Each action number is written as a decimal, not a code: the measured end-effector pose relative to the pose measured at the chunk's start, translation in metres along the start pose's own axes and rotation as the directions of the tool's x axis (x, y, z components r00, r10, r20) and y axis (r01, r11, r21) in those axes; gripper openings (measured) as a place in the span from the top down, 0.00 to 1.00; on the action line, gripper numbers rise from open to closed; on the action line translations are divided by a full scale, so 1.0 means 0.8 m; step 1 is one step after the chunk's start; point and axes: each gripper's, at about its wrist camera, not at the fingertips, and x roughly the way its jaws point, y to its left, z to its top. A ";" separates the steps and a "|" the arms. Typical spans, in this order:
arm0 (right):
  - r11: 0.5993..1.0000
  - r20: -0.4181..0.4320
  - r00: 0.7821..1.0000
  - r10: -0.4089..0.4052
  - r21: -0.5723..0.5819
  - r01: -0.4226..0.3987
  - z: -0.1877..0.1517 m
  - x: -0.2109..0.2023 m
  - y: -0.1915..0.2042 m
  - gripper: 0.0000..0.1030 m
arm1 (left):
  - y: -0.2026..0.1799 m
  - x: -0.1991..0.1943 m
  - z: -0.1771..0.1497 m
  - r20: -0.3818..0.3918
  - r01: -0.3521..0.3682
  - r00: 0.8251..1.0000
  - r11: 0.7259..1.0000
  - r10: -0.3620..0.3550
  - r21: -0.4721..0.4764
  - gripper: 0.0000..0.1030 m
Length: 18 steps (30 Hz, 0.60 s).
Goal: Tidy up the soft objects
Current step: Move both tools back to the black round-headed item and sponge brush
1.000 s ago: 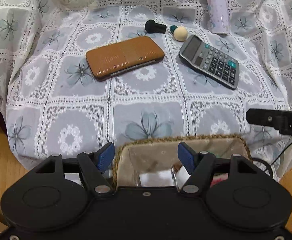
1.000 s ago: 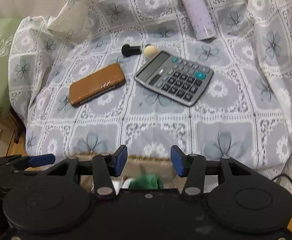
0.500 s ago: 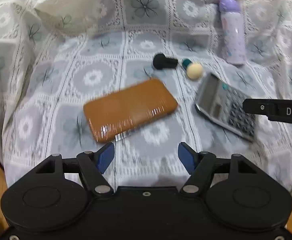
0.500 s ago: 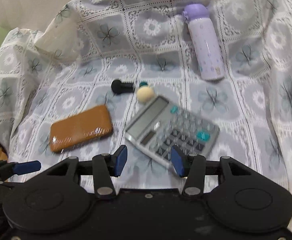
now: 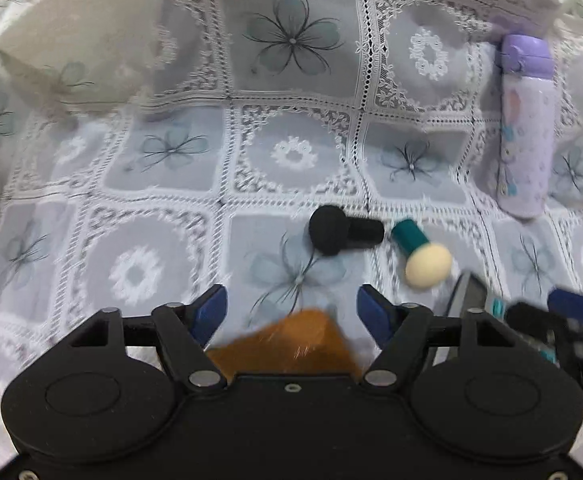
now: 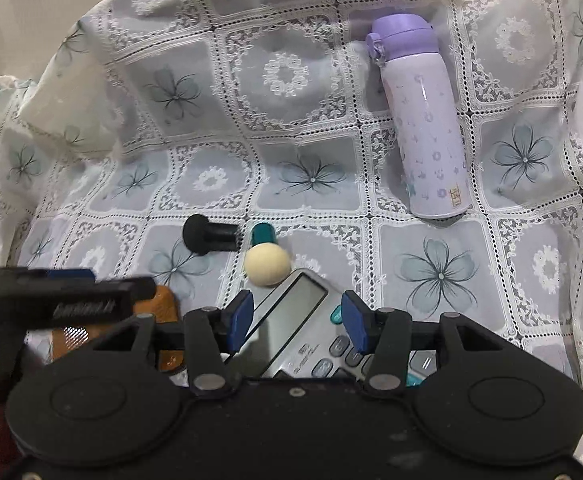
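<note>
A black sponge applicator (image 5: 335, 234) (image 6: 203, 235) and a cream sponge with a teal handle (image 5: 421, 256) (image 6: 266, 258) lie side by side on the lace cloth. My left gripper (image 5: 291, 314) is open and empty, a short way in front of the black one, above the brown case (image 5: 291, 340). My right gripper (image 6: 297, 320) is open and empty over the calculator (image 6: 303, 328), just short of the cream sponge. The left gripper also shows in the right wrist view (image 6: 71, 300).
A purple bottle (image 6: 421, 120) (image 5: 525, 120) lies at the back right. The brown case (image 6: 159, 320) lies left of the calculator (image 5: 471, 304). The white lace cloth (image 5: 291, 152) covers the whole surface and rises in folds at the back left.
Both grippers have moved forward from the woven basket at the near edge, over the case and calculator, toward the two sponges. The basket has left both views. Both stay open.
</note>
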 end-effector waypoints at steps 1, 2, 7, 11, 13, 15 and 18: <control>1.000 0.000 1.000 0.001 0.004 -0.001 0.001 0.003 -0.002 0.53 | -0.002 0.008 0.006 -0.004 0.005 1.000 1.000 -0.005 -0.010 0.24; 1.000 0.001 1.000 0.001 0.010 -0.001 0.002 0.005 -0.005 0.53 | -0.004 0.014 0.011 -0.007 0.005 1.000 1.000 -0.005 -0.016 0.24; 0.999 -0.003 1.000 0.005 0.039 -0.005 0.005 0.016 -0.020 0.53 | -0.020 0.027 0.034 0.017 0.006 1.000 1.000 -0.006 -0.017 0.24; 0.999 -0.009 1.000 0.005 0.049 -0.005 0.005 0.023 -0.027 0.53 | -0.032 0.036 0.049 0.017 0.018 1.000 1.000 -0.018 -0.017 0.24; 0.998 -0.013 1.000 0.010 0.056 -0.009 0.004 0.026 -0.030 0.53 | -0.037 0.042 0.053 0.009 0.024 1.000 1.000 -0.024 -0.015 0.24; 0.998 -0.014 1.000 0.012 0.060 -0.011 0.004 0.026 -0.032 0.53 | -0.040 0.049 0.054 0.003 0.018 1.000 1.000 -0.018 -0.011 0.24; 0.998 -0.014 1.000 0.015 0.063 -0.014 0.002 0.026 -0.034 0.53 | -0.045 0.060 0.051 -0.006 -0.004 1.000 1.000 0.004 0.007 0.24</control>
